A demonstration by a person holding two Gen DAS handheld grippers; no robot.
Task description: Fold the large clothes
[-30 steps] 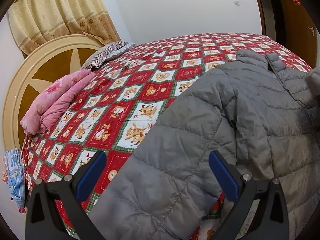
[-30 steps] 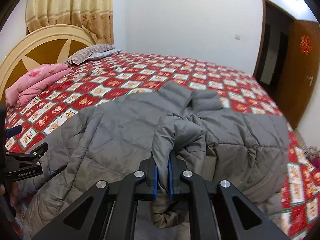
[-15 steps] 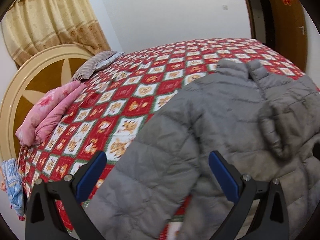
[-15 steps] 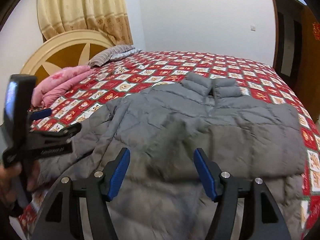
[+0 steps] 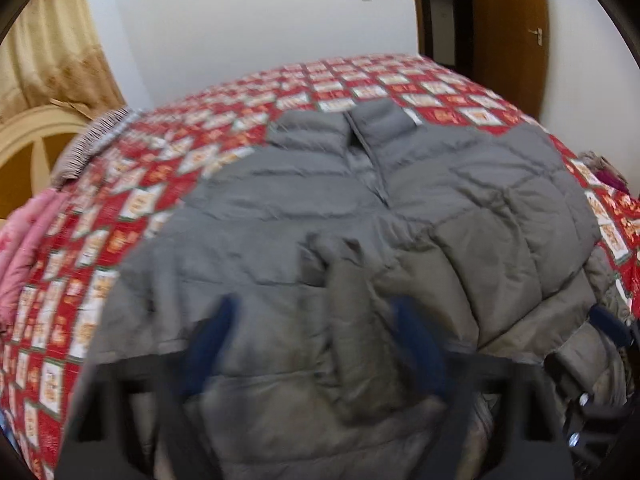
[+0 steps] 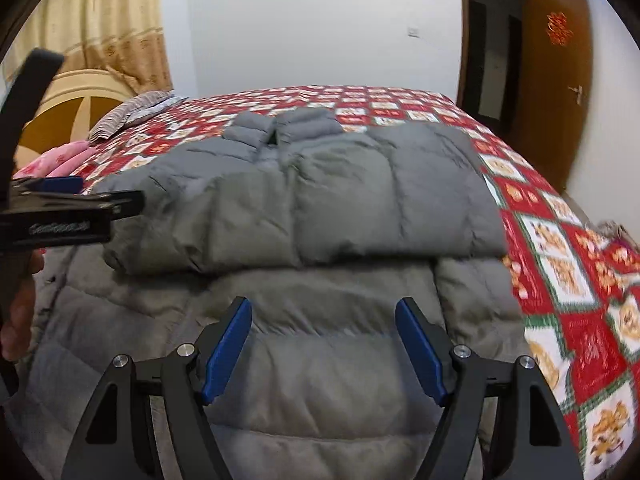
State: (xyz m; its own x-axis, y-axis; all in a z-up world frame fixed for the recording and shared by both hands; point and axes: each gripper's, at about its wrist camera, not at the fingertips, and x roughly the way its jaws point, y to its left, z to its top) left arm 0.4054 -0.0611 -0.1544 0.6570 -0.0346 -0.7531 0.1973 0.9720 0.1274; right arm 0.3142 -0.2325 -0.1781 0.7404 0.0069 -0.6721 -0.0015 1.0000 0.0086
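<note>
A grey quilted jacket (image 6: 360, 184) lies flat on the bed with its collar (image 6: 280, 128) at the far end. One sleeve (image 6: 280, 224) is folded across its chest. My right gripper (image 6: 324, 348) hovers over the jacket's lower part with its jaws opening and nothing between them. In the blurred left wrist view, my left gripper (image 5: 312, 344) is over the jacket (image 5: 460, 208) with its jaws closing. A raised sleeve fold (image 5: 352, 320) lies between its fingers, but the pads stand apart from it. The left gripper (image 6: 80, 204) also shows at the left edge of the right wrist view.
The bed carries a red patchwork quilt (image 6: 560, 248). A pink folded blanket (image 6: 60, 164) and a striped pillow (image 6: 128, 116) lie by the round headboard (image 6: 72, 100). A brown door (image 6: 556, 80) stands at the right. A hand (image 6: 18, 320) holds the left gripper.
My right gripper let go of the sleeve and opened; the sleeve now lies across the jacket. My left gripper swept right over the jacket and its jaws narrowed.
</note>
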